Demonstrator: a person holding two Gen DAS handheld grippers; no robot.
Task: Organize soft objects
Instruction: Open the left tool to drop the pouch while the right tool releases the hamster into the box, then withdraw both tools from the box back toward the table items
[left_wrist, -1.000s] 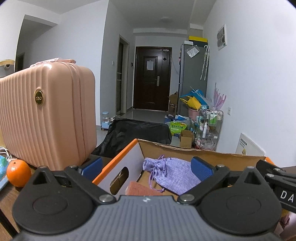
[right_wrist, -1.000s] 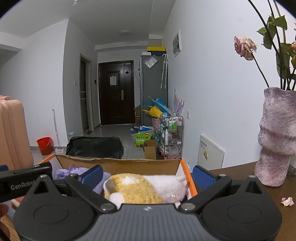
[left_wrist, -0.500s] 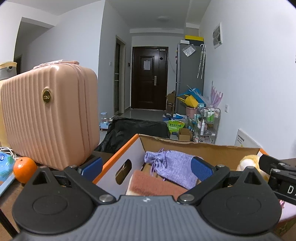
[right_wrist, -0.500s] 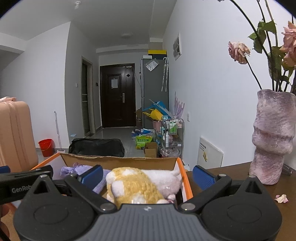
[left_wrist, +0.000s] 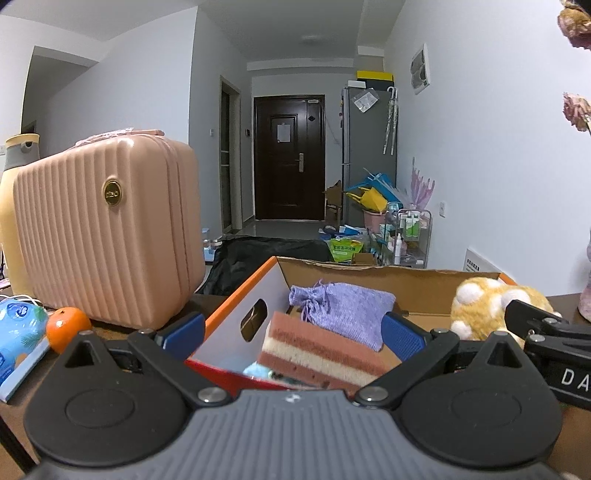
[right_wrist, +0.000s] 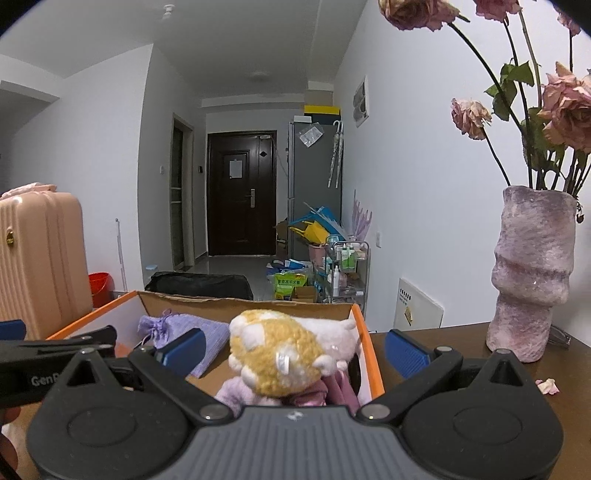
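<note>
Left gripper (left_wrist: 291, 332): fingers spread wide with blue pads; nothing held between them. It sits over the near left corner of the box.
Right gripper (right_wrist: 293, 349): jaws wide apart, blue pads clear of the toy; not gripping.
Cardboard box (left_wrist: 373, 267): open top, orange rim, white outer left wall with an oval hand slot. It stands on the dark wooden table (right_wrist: 461, 339).
Drawstring pouch (left_wrist: 343, 308): lilac fabric, lying inside the box toward its left rear.
Layered sponge (left_wrist: 321, 350): pink and cream bands, inside the box at the near left, tilted, partly under the pouch's near edge.
Plush toy (right_wrist: 280, 354): yellow and white with pink parts, inside the box against its right wall; a small white tag shows on it.
Suitcase (left_wrist: 107, 232): ribbed pink shell, upright on the table left of the box; round gold badge, lettering too small to read.
Orange (left_wrist: 68, 328): on the table just in front of the suitcase.
Vase (right_wrist: 532, 269): mottled purple, holding dried pink roses, on the table well right of the box.
Readable writing: "DA" on the right gripper's body in the left view; "GenR" on the left gripper's body in the right view, both cut off.
</note>
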